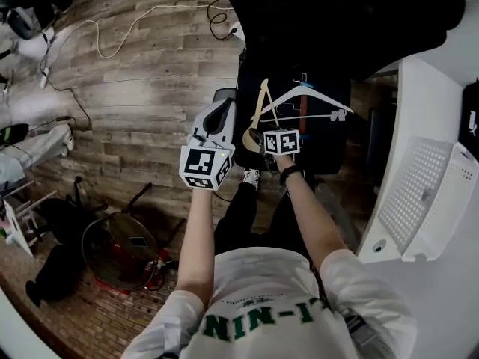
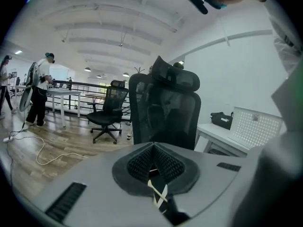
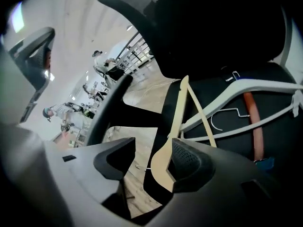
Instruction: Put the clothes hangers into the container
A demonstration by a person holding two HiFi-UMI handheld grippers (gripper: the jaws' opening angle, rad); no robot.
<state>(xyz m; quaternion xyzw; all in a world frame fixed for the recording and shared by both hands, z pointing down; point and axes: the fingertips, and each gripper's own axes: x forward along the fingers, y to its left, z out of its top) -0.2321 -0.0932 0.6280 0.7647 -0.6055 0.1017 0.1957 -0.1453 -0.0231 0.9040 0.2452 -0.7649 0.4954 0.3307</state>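
- Two grippers hang over a black chair [image 1: 329, 152] in the upper middle of the head view. The hangers lie piled on its seat, so they probably have to come off one at a time.
- The right gripper [image 3: 153, 143] has its jaws spread round the broad end of the wooden hanger [image 3: 161, 164]. That end rests against one pad while the other pad stands clear. The end sits at the seat's edge with floor behind it, which likely makes it the easiest place to grip.
- The white hanger [image 3: 265, 83] crosses the wooden one toward the upper right, so lifting one could drag the other.
- The left gripper [image 2: 154, 145] has its jaws pressed together with nothing clearly held, probably in reserve.
- A white perforated basket [image 1: 419, 193] on the counter [image 1: 449, 290] at the right edge is probably the container, with no hanger visible in it.
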